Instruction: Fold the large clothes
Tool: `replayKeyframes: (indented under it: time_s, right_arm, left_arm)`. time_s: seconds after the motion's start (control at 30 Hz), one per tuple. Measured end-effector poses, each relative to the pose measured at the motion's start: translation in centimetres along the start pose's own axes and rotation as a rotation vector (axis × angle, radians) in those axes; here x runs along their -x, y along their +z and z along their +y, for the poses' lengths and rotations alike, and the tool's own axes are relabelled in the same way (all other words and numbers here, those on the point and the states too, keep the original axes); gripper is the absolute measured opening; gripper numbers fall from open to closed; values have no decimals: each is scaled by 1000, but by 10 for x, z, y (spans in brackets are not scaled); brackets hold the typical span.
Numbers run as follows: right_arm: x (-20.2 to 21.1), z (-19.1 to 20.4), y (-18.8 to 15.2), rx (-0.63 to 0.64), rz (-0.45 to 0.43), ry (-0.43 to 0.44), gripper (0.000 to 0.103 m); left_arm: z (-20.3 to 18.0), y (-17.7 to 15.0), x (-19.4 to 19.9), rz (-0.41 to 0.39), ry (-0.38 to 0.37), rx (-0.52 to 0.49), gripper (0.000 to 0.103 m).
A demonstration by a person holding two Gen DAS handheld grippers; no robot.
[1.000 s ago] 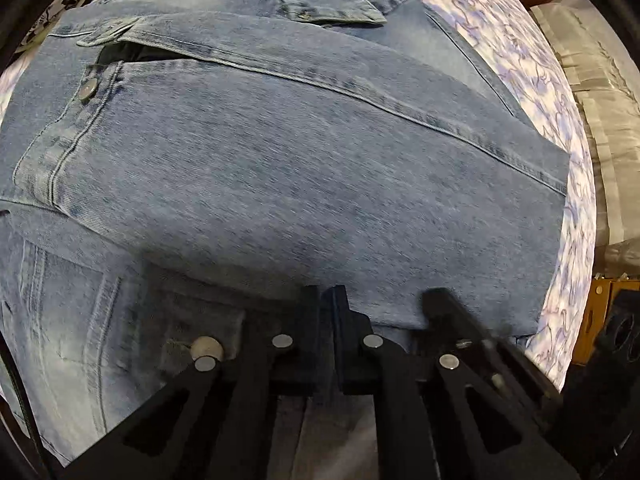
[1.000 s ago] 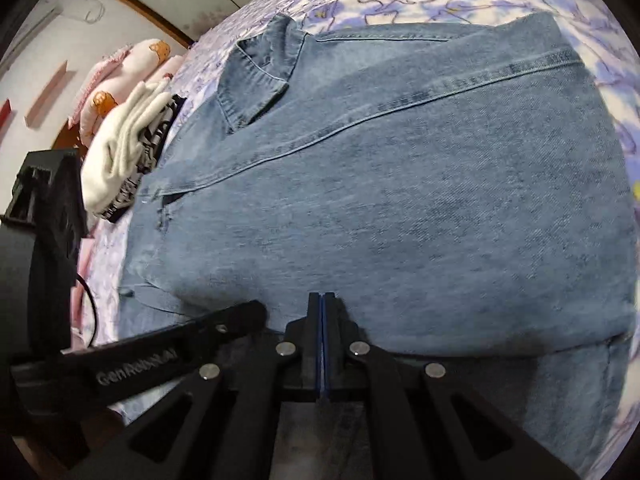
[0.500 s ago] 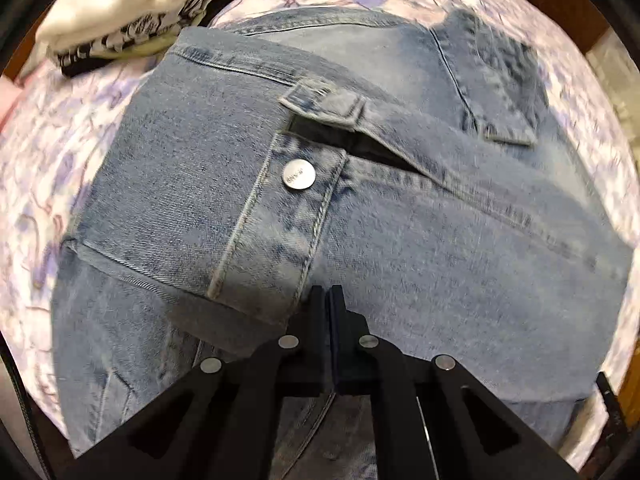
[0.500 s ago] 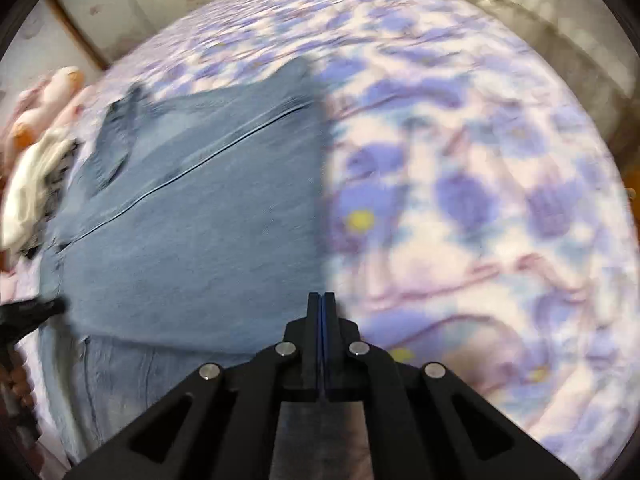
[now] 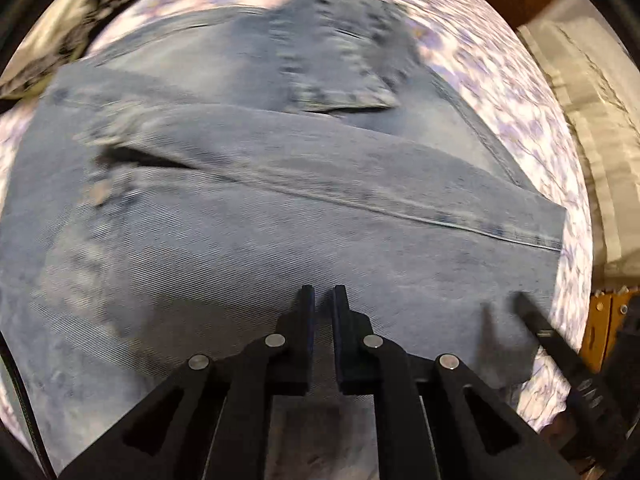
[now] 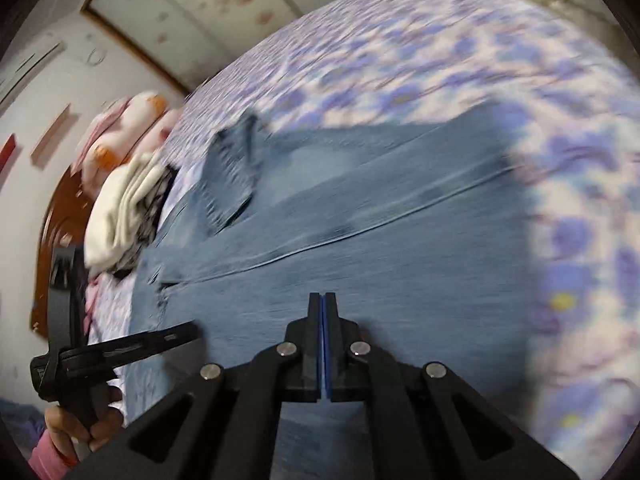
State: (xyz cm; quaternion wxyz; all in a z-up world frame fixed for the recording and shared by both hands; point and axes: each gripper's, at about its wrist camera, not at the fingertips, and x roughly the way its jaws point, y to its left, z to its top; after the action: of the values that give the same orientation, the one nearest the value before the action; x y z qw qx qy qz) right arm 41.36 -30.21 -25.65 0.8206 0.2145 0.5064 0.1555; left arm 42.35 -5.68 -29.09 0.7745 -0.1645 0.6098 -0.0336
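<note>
A light-blue denim jacket lies folded flat on a floral bedsheet, collar at the far end. My left gripper hovers over its near part; the jaws are opening, with a narrow gap and nothing between them. My right gripper is over the same jacket, blue pads pressed together and empty. The right wrist view shows the left gripper at the left, held by a hand. One right fingertip shows in the left wrist view. Both views are motion-blurred.
A pile of white and black-patterned clothes sits beside the jacket's far left corner. Pink pillows and a wooden headboard lie beyond. Floral bedsheet spreads to the right. A beige cloth and wooden furniture border the bed.
The left jaws have parted slightly. The left view slid from the buttoned cuff to the jacket's middle. The right view swung out over the sheet, then back over the jacket.
</note>
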Motion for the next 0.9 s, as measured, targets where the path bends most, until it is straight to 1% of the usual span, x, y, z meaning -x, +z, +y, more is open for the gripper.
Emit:
replayKeyframes:
  time_s: [0.07,0.13,0.2,0.27,0.33,0.43,0.47,0.5,0.57,0.6,0.67,0.7,0.73,0.77,0.8,0.83,0.9]
  right_arm:
    - [-22,7,1,3,21,26,0]
    - [-41,12,0,19,23,32,0]
    - [-55,12,5,25,14,25,0]
    - [-61,10,14,13,-15,46,0]
    - [-64,8,24,18,-35,42,0]
    - [-62,4,41,85,-83,-58,0]
    - [-61,-2,46,89,-91,-93,0]
    - [-58,-11,51,79,-95,-110,0]
    - [-45,-29,59,50,-120,-139,0]
    - [-39,-36,61,51,-134,-164,0]
    - [-26,-53,64,50,-161,-220,0]
    - [-21,-60,65,43,-168,-216,0]
    - [-15,-68,66,30,-178,-231,0]
    - [-11,-73,68,25,-197,-278,0]
    - [-5,-78,69,20,-216,-301,0]
    - [-1,-82,70,7,-225,-306,0]
    - [7,-95,71,-59,-244,-304,0]
  left_arm:
    - [-8,7,-8,-14,-6,-9,6]
    - [-13,17,-15,-37,-11,-8,6]
    - [-16,35,-24,-55,-20,17,6]
    - [-13,46,-30,-67,-40,64,6]
    - [-7,58,-35,-84,-48,99,6]
    - [8,69,-32,-118,-62,153,6]
    - [12,72,-32,-123,-61,166,6]
    - [15,71,-30,-129,-58,172,6]
    - [22,75,-27,-152,-15,181,6]
    - [27,77,-25,-161,3,182,6]
    - [39,81,-21,-174,64,186,6]
    - [48,79,-15,-179,84,187,6]
    - [55,81,-12,-191,114,191,6]
    - [62,83,-10,-203,135,203,6]
    - [67,84,-9,-206,138,213,6]
    - [73,85,-9,-205,132,230,6]
    - [78,88,-10,-209,126,244,6]
